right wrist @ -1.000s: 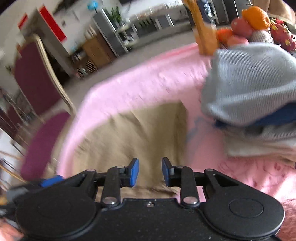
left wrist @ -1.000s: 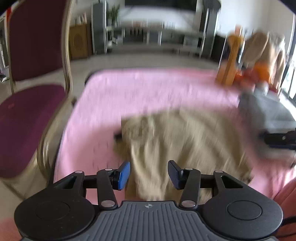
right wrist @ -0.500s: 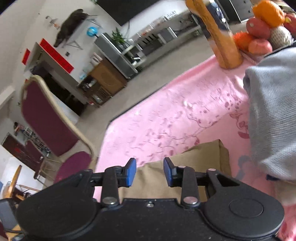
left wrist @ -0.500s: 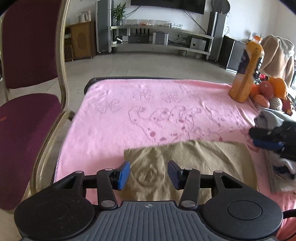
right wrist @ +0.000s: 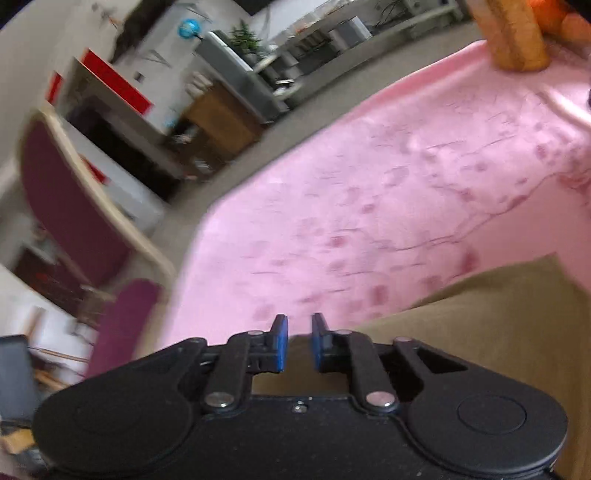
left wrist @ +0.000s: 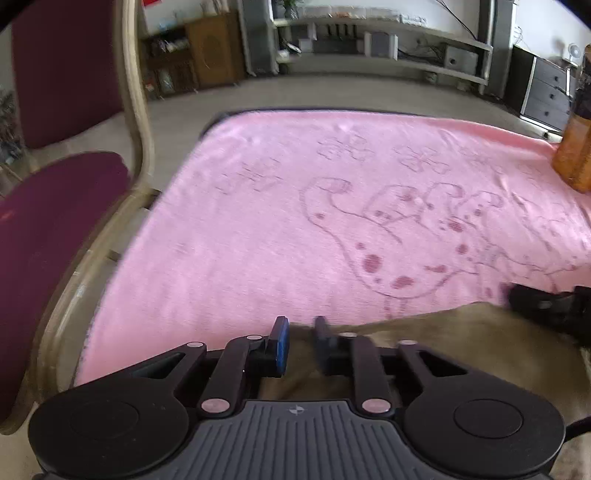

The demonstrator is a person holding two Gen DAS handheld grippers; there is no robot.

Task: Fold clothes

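A folded khaki garment (left wrist: pixel 461 343) lies on the pink patterned blanket (left wrist: pixel 295 221) at the near edge. My left gripper (left wrist: pixel 300 345) has its jaws narrowed around the garment's far left edge, with khaki cloth between the fingers. My right gripper (right wrist: pixel 298 345) is also narrowed over the khaki garment (right wrist: pixel 480 321), with cloth showing between its fingers. The right gripper also shows in the left wrist view (left wrist: pixel 546 306) at the garment's right side.
A maroon chair (left wrist: pixel 48 221) with a gold frame stands close at the left of the table. An orange juice bottle (left wrist: pixel 576 147) stands at the far right; it also shows in the right wrist view (right wrist: pixel 513 33). Shelving and cabinets line the far wall.
Both grippers have dropped low onto the khaki garment's far edge and their jaws have closed from wide to narrow. The grey clothes stack has left both views.
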